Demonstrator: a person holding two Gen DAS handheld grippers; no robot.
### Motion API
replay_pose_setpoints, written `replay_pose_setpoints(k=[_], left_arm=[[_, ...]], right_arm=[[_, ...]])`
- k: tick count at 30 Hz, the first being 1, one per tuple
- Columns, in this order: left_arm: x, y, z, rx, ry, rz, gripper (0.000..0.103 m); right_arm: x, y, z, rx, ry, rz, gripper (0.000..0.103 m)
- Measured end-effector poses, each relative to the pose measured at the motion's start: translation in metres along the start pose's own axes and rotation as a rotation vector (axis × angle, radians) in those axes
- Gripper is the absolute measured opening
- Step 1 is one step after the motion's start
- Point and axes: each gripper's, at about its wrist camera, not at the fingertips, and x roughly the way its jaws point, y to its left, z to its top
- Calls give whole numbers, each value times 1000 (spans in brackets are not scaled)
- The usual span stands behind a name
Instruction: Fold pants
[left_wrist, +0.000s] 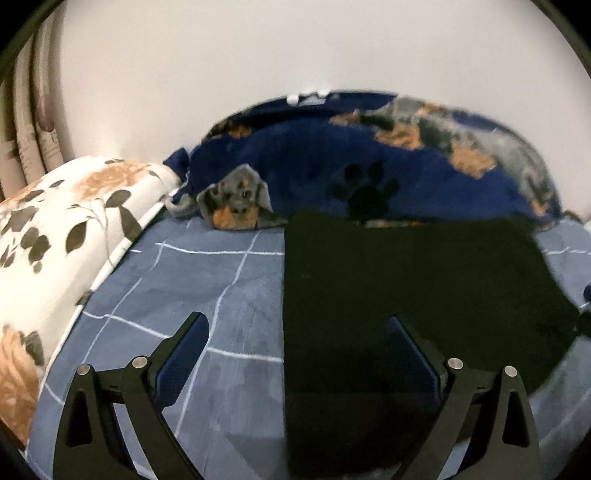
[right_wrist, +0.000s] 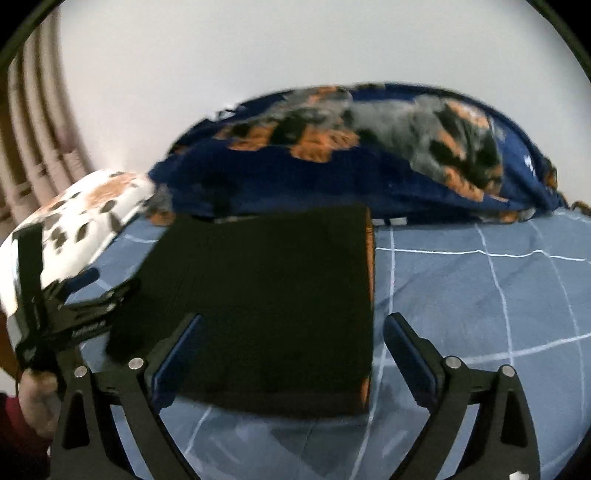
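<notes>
Black pants (right_wrist: 266, 295) folded into a neat block, resting flat in middle of the blue checked bed (right_wrist: 480, 295). Left claw (left_wrist: 297, 354) and right claw (right_wrist: 293, 350) both released, holding nothing. Could snag an edge on retreat, undoing fold.

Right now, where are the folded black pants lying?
The folded black pants lie flat on the blue grid-patterned bedsheet, just in front of the navy dog-print blanket, with the white floral pillow off to their left.

Matt black cloth pants (right_wrist: 266, 295), fleecy blanket (left_wrist: 314, 166)
</notes>
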Motion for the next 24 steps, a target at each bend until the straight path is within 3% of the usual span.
replay_pose_setpoints(k=[9,18,24], left_arm=[[-87,-8,6,5,-107,2,103],[-176,-19,20,22,-237,24,103],[-215,-22,31,-1,-293,-46,103]], right_arm=[[-54,7,-27,70,-12,56,97],[-106,9,-19,78,-92,62,99],[-132,13,-15,71,-133,70,100]])
